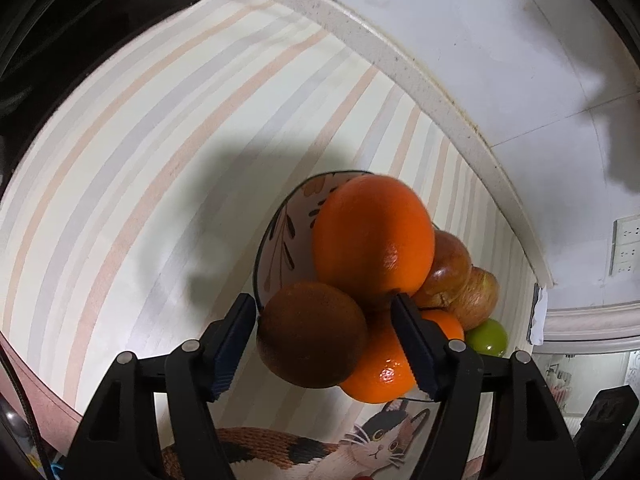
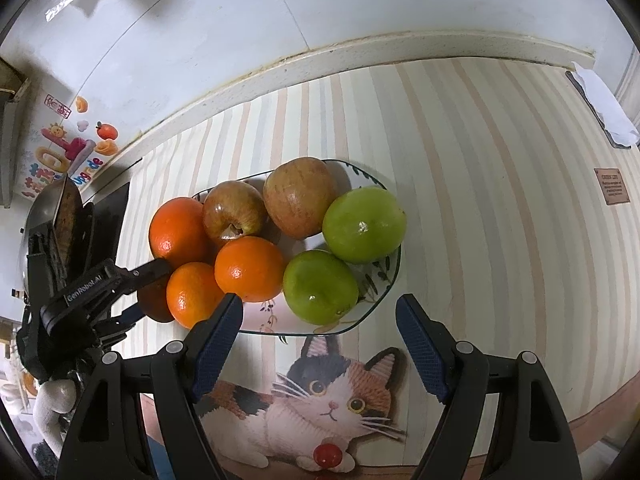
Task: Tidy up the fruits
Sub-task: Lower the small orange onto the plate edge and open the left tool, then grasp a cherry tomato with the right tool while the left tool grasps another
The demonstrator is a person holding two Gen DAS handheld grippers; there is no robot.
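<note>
A striped mat (image 2: 480, 160) covers the counter, printed with a calico cat (image 2: 332, 396) along its near edge and a small brown label (image 2: 611, 191) at the right. Behind runs a pale speckled ledge (image 2: 360, 60). Colourful stickers (image 2: 68, 148) dot the white wall (image 2: 360, 0) at left, and a socket plate (image 1: 626, 246) sits on it farther along.

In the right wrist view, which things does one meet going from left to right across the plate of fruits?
Left gripper → large orange → small orange → front orange → rear apple → front green fruit → rear green fruit → plate rim.
</note>
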